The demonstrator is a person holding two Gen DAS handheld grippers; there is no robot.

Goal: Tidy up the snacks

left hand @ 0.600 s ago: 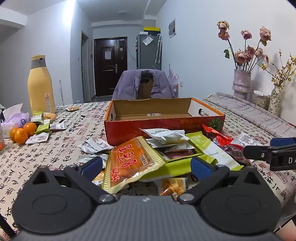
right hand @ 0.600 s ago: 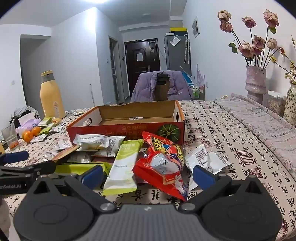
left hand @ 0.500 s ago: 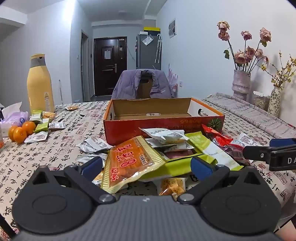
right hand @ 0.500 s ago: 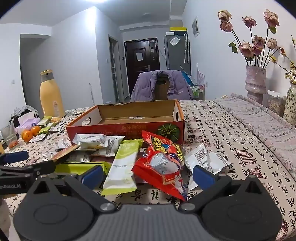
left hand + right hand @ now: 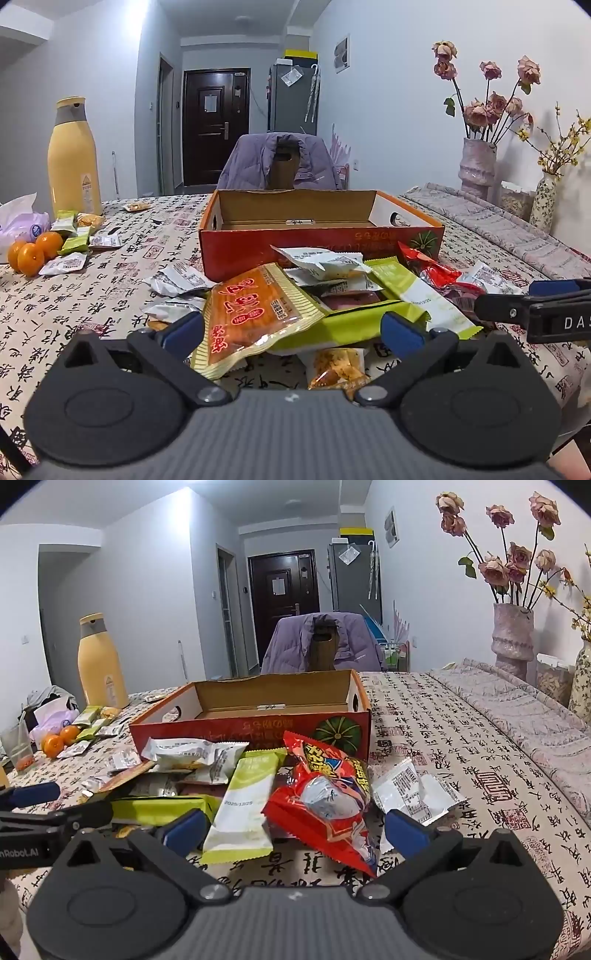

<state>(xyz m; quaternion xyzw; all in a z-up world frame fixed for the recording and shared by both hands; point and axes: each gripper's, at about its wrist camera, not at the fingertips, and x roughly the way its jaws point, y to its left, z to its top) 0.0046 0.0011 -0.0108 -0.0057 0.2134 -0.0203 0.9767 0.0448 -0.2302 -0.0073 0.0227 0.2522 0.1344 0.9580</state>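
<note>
A pile of snack packets lies on the patterned tablecloth in front of an open orange cardboard box (image 5: 317,240) (image 5: 255,727) whose inside looks bare. My left gripper (image 5: 291,332) stands open just short of an orange packet (image 5: 251,314) that rests on a long green packet (image 5: 354,325). My right gripper (image 5: 295,829) is open too, facing a red packet (image 5: 328,797) and a pale green bar packet (image 5: 247,805). Neither pair of pads touches a packet. Each gripper shows at the edge of the other's view.
A yellow bottle (image 5: 72,155), oranges (image 5: 35,251), a tissue pack and more small packets (image 5: 79,236) sit at the left. Vases with dried flowers (image 5: 478,166) (image 5: 513,635) stand at the right beyond a folded quilt. A chair with a purple jacket (image 5: 280,162) is behind the box.
Both views have shifted only slightly; the grippers stay open and no packet has moved.
</note>
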